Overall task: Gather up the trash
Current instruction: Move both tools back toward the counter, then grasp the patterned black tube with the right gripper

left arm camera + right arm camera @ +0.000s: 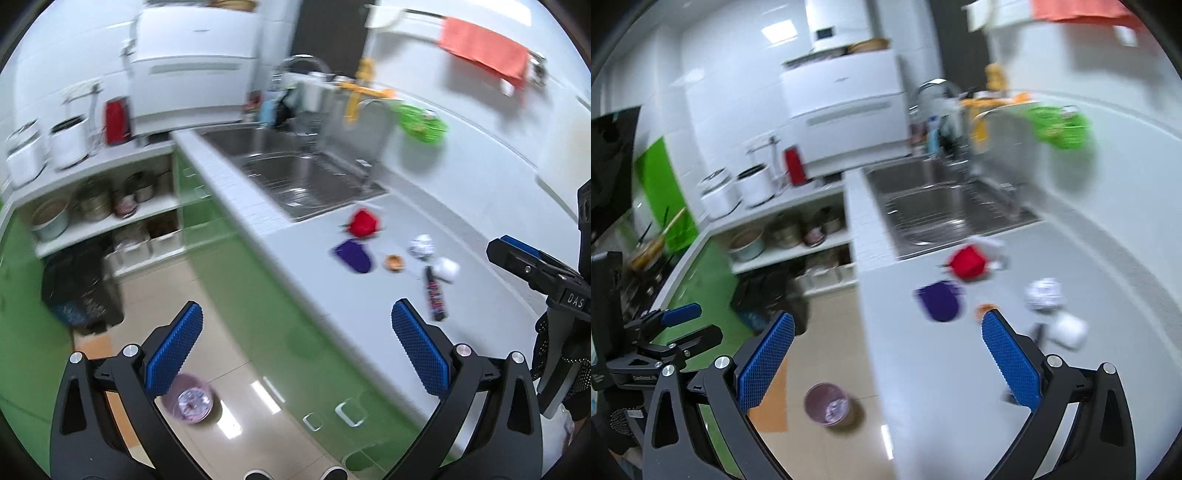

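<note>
Trash lies on the grey counter (332,295): a red crumpled piece (364,222), a purple wrapper (353,255), a small orange piece (394,262), a crumpled foil ball (421,246), a white paper wad (447,269) and a dark printed wrapper (435,295). The right wrist view shows the red piece (967,261), purple wrapper (940,301), foil ball (1043,293) and white wad (1069,330). A purple trash bin (192,400) (828,404) stands on the floor. My left gripper (295,347) is open and empty above the counter edge. My right gripper (886,350) is open and empty.
A steel sink (295,173) lies beyond the trash. Green cabinet fronts (258,295) drop to a tiled floor (184,295). Open shelves with pots (99,206) and a black bin bag (77,288) stand at the left. A green scrubber (421,123) hangs on the wall.
</note>
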Available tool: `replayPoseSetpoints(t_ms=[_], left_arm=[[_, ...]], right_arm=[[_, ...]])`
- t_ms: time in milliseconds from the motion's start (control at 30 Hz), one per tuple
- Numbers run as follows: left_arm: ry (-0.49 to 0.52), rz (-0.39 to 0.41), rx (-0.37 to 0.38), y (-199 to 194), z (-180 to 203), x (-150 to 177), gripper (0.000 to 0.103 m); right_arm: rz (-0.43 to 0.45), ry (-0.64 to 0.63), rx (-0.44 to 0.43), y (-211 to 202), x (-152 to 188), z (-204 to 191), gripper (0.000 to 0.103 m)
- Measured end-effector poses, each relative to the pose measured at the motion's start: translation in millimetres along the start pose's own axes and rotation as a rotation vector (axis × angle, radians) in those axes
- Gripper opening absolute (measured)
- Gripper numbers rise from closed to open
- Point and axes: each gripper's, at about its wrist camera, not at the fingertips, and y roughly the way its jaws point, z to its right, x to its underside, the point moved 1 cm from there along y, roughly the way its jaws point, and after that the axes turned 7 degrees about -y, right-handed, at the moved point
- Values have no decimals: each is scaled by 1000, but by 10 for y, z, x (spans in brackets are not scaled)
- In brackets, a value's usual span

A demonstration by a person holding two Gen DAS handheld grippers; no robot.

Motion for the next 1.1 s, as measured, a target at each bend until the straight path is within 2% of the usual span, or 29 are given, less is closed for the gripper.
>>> replayPoseSetpoints(t_ms=[233, 400, 533, 733, 967, 1100], left_arm=[[79, -21, 70, 277, 817, -118, 100], [116, -51, 77, 553, 1079, -131, 100], [137, -78, 82, 796, 1140, -178, 100], [174, -117, 103, 1129, 1114, -280, 100], [184, -138, 121, 1335, 993, -412, 100], [181, -149, 121, 1417, 908, -453, 100]], right_arm=[[-10, 58, 91, -275, 190, 667, 97], [-46, 83, 132, -167, 290, 906, 97], [-96, 97, 170, 45, 364, 999, 97], [-233, 157, 211, 614, 481, 1154, 97], [-409, 250, 255, 1287, 666, 1313, 97], [-477, 285, 264, 1538, 774, 1365, 97]])
